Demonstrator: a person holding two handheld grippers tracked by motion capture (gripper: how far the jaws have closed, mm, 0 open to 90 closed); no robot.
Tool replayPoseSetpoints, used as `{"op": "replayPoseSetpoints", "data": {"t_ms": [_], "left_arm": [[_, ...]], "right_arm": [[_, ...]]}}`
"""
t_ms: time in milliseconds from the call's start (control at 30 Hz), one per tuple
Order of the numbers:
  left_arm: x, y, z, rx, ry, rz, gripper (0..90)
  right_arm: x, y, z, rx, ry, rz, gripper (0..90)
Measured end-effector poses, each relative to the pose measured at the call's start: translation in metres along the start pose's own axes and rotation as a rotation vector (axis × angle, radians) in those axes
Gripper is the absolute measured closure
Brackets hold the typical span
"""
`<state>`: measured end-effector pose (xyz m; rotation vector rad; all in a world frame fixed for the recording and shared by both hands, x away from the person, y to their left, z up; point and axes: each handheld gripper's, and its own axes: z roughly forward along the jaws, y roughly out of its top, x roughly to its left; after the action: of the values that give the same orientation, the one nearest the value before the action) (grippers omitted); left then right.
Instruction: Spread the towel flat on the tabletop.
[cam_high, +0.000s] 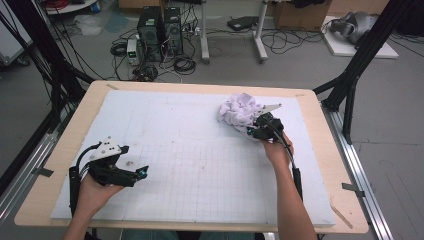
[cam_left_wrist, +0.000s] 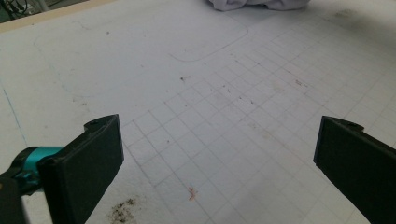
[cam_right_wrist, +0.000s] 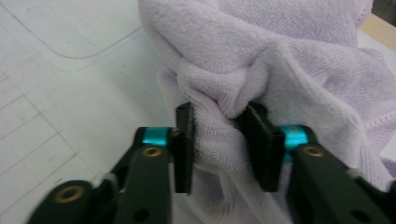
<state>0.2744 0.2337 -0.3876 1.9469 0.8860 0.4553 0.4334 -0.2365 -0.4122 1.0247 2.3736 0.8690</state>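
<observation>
- We see a crumpled lilac towel (cam_high: 240, 111) lying bunched in a heap on the far right part of the white gridded mat (cam_high: 190, 165) that covers the wooden surface (cam_high: 75, 130).
- In the high view our right gripper (cam_high: 255, 129) sits at the near edge of that heap, touching it, with the right hand (cam_high: 277, 149) just behind it and a black cable running back along the forearm.
- In the right gripper view the jaws are drawn in to a narrow gap, and a thick fold of the towel (cam_right_wrist: 280, 70) is pinched between the two black pads. The cloth bulges out above and below them, so we read this as a grip on the towel.
- The rest of the towel rises in soft folds beyond the jaws, and the mat lies to the left of it in that view.
- Our left gripper (cam_high: 141, 172) rests low over the near left part of the mat, well apart from the towel, held in the left hand (cam_high: 95, 192).
- In the left gripper view its jaws stand wide apart with nothing between them, only bare grid and a few dark smudges (cam_left_wrist: 122, 210) on the mat.
- At the top edge of that view the near rim of the towel (cam_left_wrist: 257, 4) is just visible, far off.
</observation>
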Motion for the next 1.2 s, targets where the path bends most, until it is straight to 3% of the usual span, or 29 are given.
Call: {"op": "replayPoseSetpoints", "data": {"t_ms": [33, 167, 200, 300, 400, 500, 533, 567, 700, 800, 867, 967, 1033, 1067, 1100, 1133, 1200], "left_arm": [[0.000, 0.000, -0.001, 0.000, 0.003, -0.001, 2.0], [0.001, -0.001, -0.002, 0.000, 0.004, -0.002, 2.0], [0.002, -0.001, -0.002, -0.005, 0.007, -0.008, 2.0], [0.002, 0.000, -0.003, -0.007, 0.002, -0.008, 2.0], [0.003, 0.001, -0.004, -0.011, -0.004, -0.007, 2.0], [0.002, 0.002, -0.005, -0.016, -0.002, -0.010, 2.0], [0.002, 0.003, -0.005, -0.020, -0.001, -0.007, 2.0], [0.001, 0.004, -0.005, -0.023, -0.004, -0.007, 2.0], [-0.001, 0.006, -0.005, -0.028, -0.008, 0.001, 2.0], [-0.003, 0.007, -0.004, -0.033, -0.012, 0.002, 2.0], [-0.005, 0.008, -0.004, -0.032, -0.016, 0.005, 2.0], [-0.004, 0.008, -0.001, -0.023, -0.021, 0.008, 2.0], [-0.004, 0.008, 0.000, -0.023, -0.023, 0.002, 2.0], [-0.004, 0.008, 0.003, -0.021, -0.029, -0.006, 2.0], [-0.004, 0.008, 0.003, -0.021, -0.029, -0.006, 2.0], [-0.005, 0.009, 0.007, -0.018, -0.034, -0.007, 2.0], [-0.007, 0.010, 0.011, -0.020, -0.043, -0.014, 2.0]], "right_arm": [[0.000, 0.001, -0.003, 0.006, 0.006, -0.017, 74.3], [0.003, 0.005, -0.010, 0.002, 0.016, -0.047, 76.7], [0.006, 0.007, -0.018, -0.032, 0.039, -0.046, 77.0], [0.008, 0.010, -0.025, -0.057, 0.065, -0.052, 77.1], [0.015, 0.014, -0.045, -0.122, 0.127, -0.052, 77.4], [0.020, 0.015, -0.056, -0.151, 0.144, -0.054, 77.5], [0.023, 0.016, -0.061, -0.166, 0.163, -0.055, 77.5], [0.032, 0.017, -0.073, -0.192, 0.226, -0.051, 77.5], [0.051, 0.016, -0.087, -0.205, 0.290, -0.091, 77.4], [0.066, 0.011, -0.094, -0.223, 0.350, -0.098, 77.4], [0.079, 0.006, -0.097, -0.242, 0.418, -0.106, 77.2], [0.095, -0.002, -0.097, -0.236, 0.470, -0.117, 76.5], [0.103, -0.008, -0.095, -0.199, 0.459, -0.144, 72.7], [0.105, -0.011, -0.094, -0.185, 0.451, -0.148, 65.6], [0.105, -0.011, -0.094, -0.185, 0.451, -0.148, 65.6], [0.102, -0.014, -0.097, -0.200, 0.481, -0.125, 55.8], [0.099, -0.014, -0.104, -0.246, 0.505, -0.109, 51.8]]}}
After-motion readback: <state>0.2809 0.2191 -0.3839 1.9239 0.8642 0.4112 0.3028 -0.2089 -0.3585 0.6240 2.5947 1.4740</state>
